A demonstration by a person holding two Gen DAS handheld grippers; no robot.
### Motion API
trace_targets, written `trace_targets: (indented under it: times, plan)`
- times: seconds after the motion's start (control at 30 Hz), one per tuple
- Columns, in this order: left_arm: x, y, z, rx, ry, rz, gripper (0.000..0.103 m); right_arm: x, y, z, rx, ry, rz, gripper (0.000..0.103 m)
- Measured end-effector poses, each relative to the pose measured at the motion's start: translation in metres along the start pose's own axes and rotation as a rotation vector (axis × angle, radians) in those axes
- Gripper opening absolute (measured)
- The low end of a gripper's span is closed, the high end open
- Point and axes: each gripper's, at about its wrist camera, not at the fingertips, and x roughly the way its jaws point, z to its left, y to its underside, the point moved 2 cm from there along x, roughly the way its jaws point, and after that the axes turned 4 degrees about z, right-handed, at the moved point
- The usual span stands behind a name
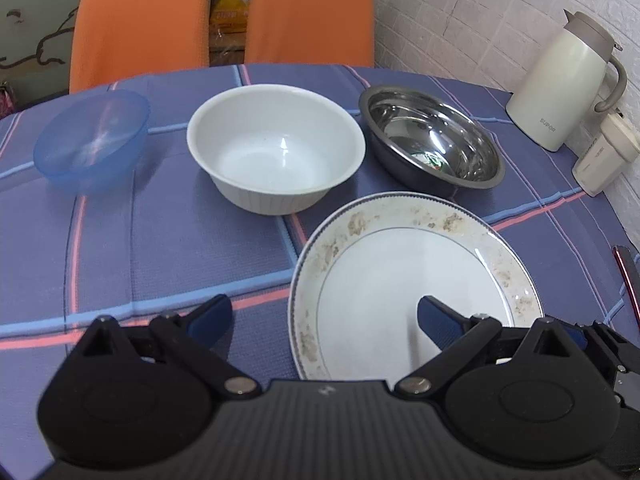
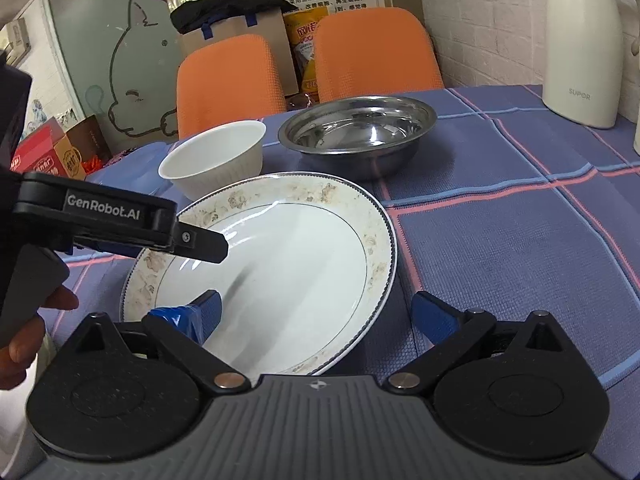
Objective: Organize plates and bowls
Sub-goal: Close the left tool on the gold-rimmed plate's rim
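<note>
A white plate [image 1: 412, 280] with a faded floral rim lies on the checked tablecloth [image 1: 160, 248], nearest to me. Behind it stand a blue plastic bowl [image 1: 90, 140], a white bowl [image 1: 276, 148] and a steel bowl [image 1: 430, 136] in a row. My left gripper [image 1: 324, 316] is open astride the plate's left rim, its right finger over the plate. My right gripper [image 2: 318, 314] is open astride the plate's [image 2: 280, 272] near right rim. The left gripper [image 2: 204, 246] reaches over the plate from the left. Neither holds anything.
A cream thermos jug [image 1: 560, 88] and a small white container [image 1: 604, 156] stand at the right by the brick wall. Two orange chairs [image 1: 140, 20] sit behind the table. A hand [image 2: 24, 344] holds the left gripper's handle. A red-edged object [image 1: 626, 276] lies at the right edge.
</note>
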Motion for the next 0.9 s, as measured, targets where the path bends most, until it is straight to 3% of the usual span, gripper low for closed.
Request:
trace_targets:
  times: [0.13, 0.37, 0.6, 0.73, 0.9]
  plan:
    - [0.002, 0.002, -0.002, 0.015, -0.017, -0.011, 0.098, 0.002, 0.007, 0.014, -0.13, 0.05, 0.0, 0.09]
    - [0.008, 0.006, -0.012, 0.068, -0.076, -0.022, 0.098, 0.008, -0.004, 0.018, -0.096, 0.066, 0.037, 0.091]
    - [0.01, 0.011, -0.017, 0.125, -0.105, -0.037, 0.097, 0.013, -0.005, 0.025, -0.134, 0.027, 0.031, 0.091]
    - [0.008, 0.012, -0.028, 0.162, -0.049, -0.039, 0.086, 0.017, -0.007, 0.033, -0.133, 0.045, 0.03, 0.091]
    - [0.005, 0.013, -0.029, 0.145, -0.039, -0.026, 0.086, 0.014, -0.008, 0.035, -0.114, 0.055, 0.019, 0.091]
